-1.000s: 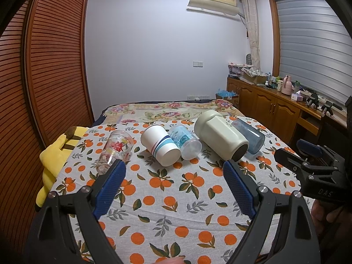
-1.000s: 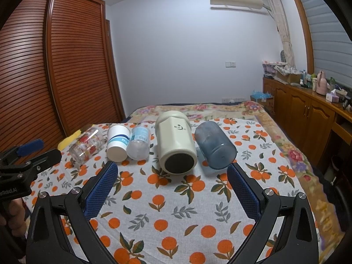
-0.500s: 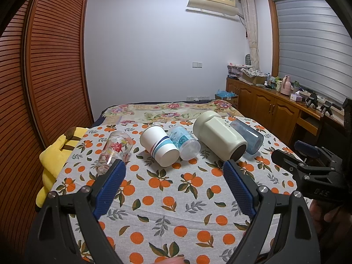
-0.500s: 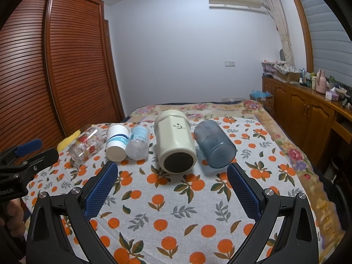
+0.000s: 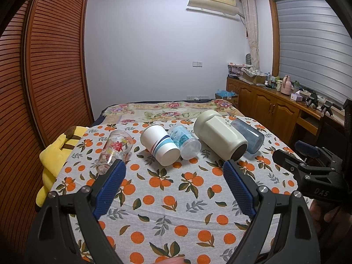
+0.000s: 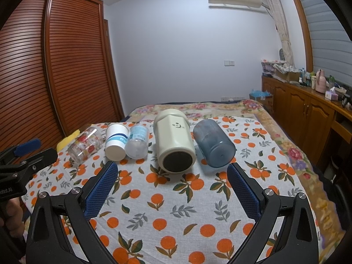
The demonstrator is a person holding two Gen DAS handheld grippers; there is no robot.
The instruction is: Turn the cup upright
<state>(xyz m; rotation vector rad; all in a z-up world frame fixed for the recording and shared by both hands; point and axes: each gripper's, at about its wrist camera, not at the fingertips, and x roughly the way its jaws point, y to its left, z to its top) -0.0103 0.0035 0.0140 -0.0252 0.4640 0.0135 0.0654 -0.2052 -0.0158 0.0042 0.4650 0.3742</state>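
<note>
Five cups lie on their sides in a row on a bed covered by a white cloth printed with oranges (image 6: 167, 200). From the person's left: a clear glass tumbler with red flowers (image 5: 114, 148), a white paper cup with blue stripes (image 5: 159, 144) touching a small clear plastic cup with a blue label (image 5: 184, 139), a large cream-coloured mug with a dark base (image 6: 175, 140), and a translucent blue plastic cup (image 6: 214, 140) just beside it. The left tool (image 5: 173, 187) hangs wide apart, nearer than the row, holding nothing. The right tool (image 6: 170, 189) is likewise spread wide and empty, facing the cream mug.
</note>
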